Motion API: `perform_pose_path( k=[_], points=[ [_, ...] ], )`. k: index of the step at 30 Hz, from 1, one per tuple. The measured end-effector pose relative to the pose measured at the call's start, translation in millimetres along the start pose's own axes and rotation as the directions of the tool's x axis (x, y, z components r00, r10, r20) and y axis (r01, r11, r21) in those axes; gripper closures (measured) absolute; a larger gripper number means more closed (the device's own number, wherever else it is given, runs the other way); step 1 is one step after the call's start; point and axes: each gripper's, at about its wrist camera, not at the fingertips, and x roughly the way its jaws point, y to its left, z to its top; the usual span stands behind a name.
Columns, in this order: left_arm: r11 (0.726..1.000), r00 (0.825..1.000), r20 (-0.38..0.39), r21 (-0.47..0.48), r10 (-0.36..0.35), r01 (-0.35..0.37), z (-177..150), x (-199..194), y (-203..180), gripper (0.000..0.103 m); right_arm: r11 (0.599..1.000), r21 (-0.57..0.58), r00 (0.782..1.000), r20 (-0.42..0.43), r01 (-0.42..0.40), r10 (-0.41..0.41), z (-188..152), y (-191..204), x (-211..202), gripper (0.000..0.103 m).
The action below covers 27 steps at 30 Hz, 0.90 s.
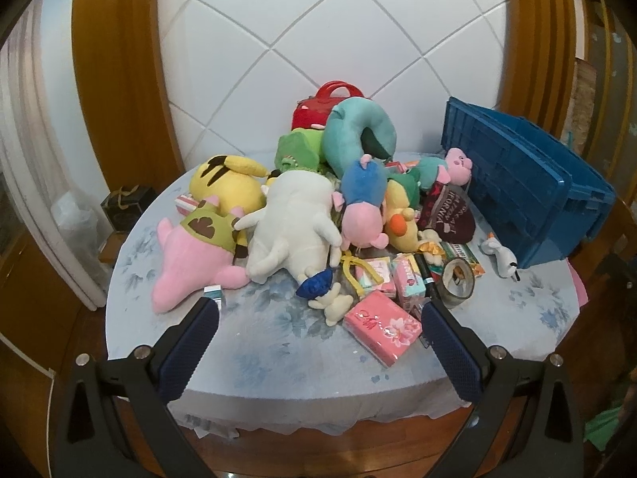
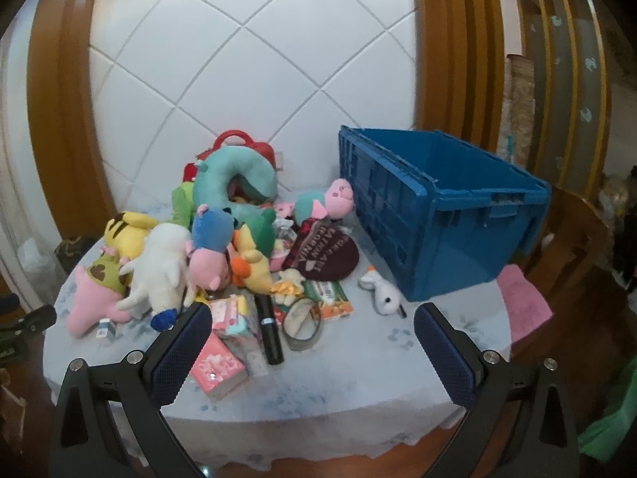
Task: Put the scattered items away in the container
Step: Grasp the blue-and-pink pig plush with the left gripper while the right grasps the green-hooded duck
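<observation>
- Left wrist view: the left gripper (image 1: 318, 330) is spread wide and holds nothing. The toy pile (image 1: 294, 207) lies at 12 o'clock, the pink packet (image 1: 382, 328) just ahead, and the blue crate (image 1: 529, 183) at 2 o'clock.
- Right wrist view: the right gripper (image 2: 312, 332) is likewise released and empty. The crate (image 2: 442, 207) appears empty, at 1 o'clock.
- Risk: pulling one soft toy may drag its neighbours off the table (image 2: 358, 370) edge.

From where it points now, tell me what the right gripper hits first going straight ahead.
Probably the tape roll, with the black tube just left of it; depth is unclear. The right gripper is open and empty.
</observation>
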Motion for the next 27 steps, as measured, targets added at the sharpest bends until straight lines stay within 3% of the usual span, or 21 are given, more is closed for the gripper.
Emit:
perform_pose_path(
  k=[4, 7, 11, 15, 25, 27],
  points=[
    [0.998, 0.998, -0.004, -0.035, 0.061, -0.061, -2.2, 9.9, 15.5, 0.000, 1.000, -0.015, 0.993, 0.116, -0.002, 0.003, 0.0, -2.1, -9.6, 0.000],
    [0.992, 0.994, -0.030, -0.063, 0.104, -0.105, -6.7, 23.1, 27.7, 0.000, 0.999, -0.016, 0.990, 0.133, 0.040, -0.037, -0.4, -4.9, 4.7, 0.000],
    [0.987, 0.988, -0.082, -0.078, 0.133, -0.139, -16.7, 48.5, 43.9, 0.000, 1.000, -0.025, 1.000, -0.010, -0.018, 0.018, -3.8, -3.0, 59.2, 0.000],
    [0.982, 0.979, -0.137, -0.092, 0.153, -0.167, -15.0, 82.3, 59.4, 0.000, 0.997, -0.029, 0.994, -0.078, -0.074, 0.071, -8.1, 12.9, 98.4, 0.000],
    [0.996, 0.987, -0.140, -0.039, 0.074, -0.080, 40.5, 170.6, 72.8, 0.000, 0.993, 0.002, 0.976, -0.183, -0.120, 0.119, 21.5, 63.1, 188.4, 0.001],
    [0.997, 0.989, -0.134, -0.020, 0.066, -0.069, 54.2, 190.0, 73.8, 0.000, 0.992, -0.002, 0.975, -0.187, -0.124, 0.122, 31.8, 75.5, 203.7, 0.011]
  ],
)
